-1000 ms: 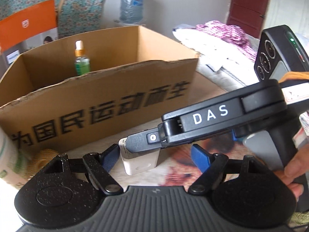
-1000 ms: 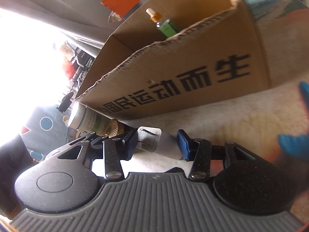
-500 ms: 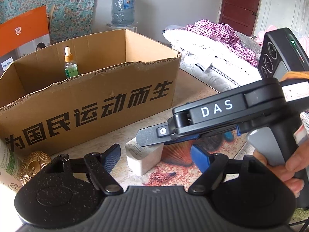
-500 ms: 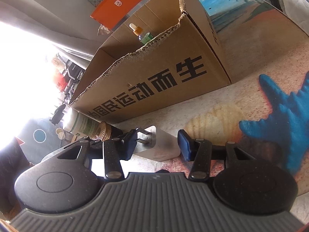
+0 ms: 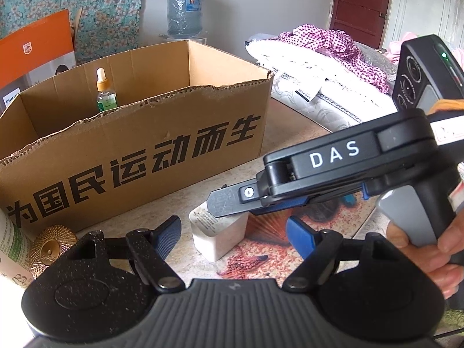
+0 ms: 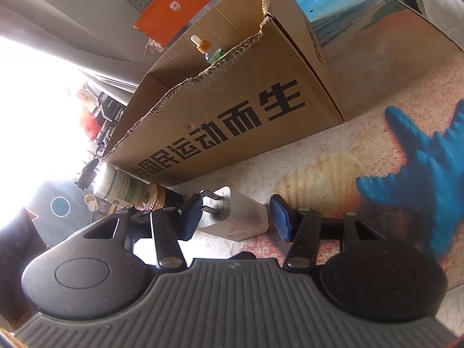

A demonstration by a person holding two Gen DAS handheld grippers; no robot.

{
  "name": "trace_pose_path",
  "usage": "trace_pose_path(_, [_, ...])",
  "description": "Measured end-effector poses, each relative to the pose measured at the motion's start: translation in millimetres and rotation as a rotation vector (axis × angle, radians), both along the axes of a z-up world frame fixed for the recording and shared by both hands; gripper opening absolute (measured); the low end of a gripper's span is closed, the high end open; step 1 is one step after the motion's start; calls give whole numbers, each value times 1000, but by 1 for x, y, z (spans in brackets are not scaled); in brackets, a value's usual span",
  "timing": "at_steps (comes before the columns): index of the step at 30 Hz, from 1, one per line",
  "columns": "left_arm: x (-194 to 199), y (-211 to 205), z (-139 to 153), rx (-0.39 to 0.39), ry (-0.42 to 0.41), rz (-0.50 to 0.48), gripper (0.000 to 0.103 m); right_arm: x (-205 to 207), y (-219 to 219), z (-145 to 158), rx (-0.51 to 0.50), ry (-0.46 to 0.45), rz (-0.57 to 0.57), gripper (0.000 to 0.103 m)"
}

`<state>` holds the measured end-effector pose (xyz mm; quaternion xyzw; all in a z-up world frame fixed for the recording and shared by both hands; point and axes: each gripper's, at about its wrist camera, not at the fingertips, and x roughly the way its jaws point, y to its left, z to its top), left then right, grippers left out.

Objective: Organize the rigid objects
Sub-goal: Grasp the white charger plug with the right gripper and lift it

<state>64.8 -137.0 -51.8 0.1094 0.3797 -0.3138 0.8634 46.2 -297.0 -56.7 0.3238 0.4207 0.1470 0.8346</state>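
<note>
The left gripper (image 5: 232,233) has its jaws released and standing wide, with nothing pressed between them; the white charger (image 5: 219,233) lies on the desk (image 5: 293,133) in the gap ahead of them, touched by neither blue pad as far as the left wrist view shows. Further left in that view a gold ribbed lid (image 5: 52,248) and a white-and-green bottle (image 5: 11,249) sit beside the near wall of the cardboard box (image 5: 139,156), and a green dropper bottle (image 5: 105,94) already stands upright inside it.

The right gripper (image 6: 236,216) reaches across over the same charger (image 6: 235,217), and its jaws are opening. In the right wrist view the charger sits between them, prongs toward the left pad, which is at or just off the prongs, while a clear gap shows at the right pad, so it is not gripped. A hand (image 5: 429,249) holds this gripper's handle at the right edge of the left wrist view.

The step in hand looks like settling the charger for a pick-up: it rests loose on the desk in front of the box. Next, one pair of jaws would need to square up on the charger's flat white sides, away from the prongs, clench, lift over the torn box rim and set it down beside the dropper bottle.

Both grippers tilt downward toward the desk, close together, the right one crossing above the left one's reach.
</note>
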Motion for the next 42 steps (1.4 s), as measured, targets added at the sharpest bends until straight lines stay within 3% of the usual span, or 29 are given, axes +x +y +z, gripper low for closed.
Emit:
trace_pose_path(4, [1, 0, -3, 10, -10, 3, 80, -1, 0, 1, -21, -9, 4, 52])
trace_pose_path(14, [8, -4, -16, 17, -8, 2, 63, 0, 0, -1, -18, -16, 0, 53])
trace_pose_path(19, [12, -4, -22, 18, -3, 8, 46, 1, 4, -3, -16, -12, 10, 53])
trace_pose_path(42, [0, 6, -9, -45, -43, 30, 44, -5, 16, 12, -36, -68, 24, 45])
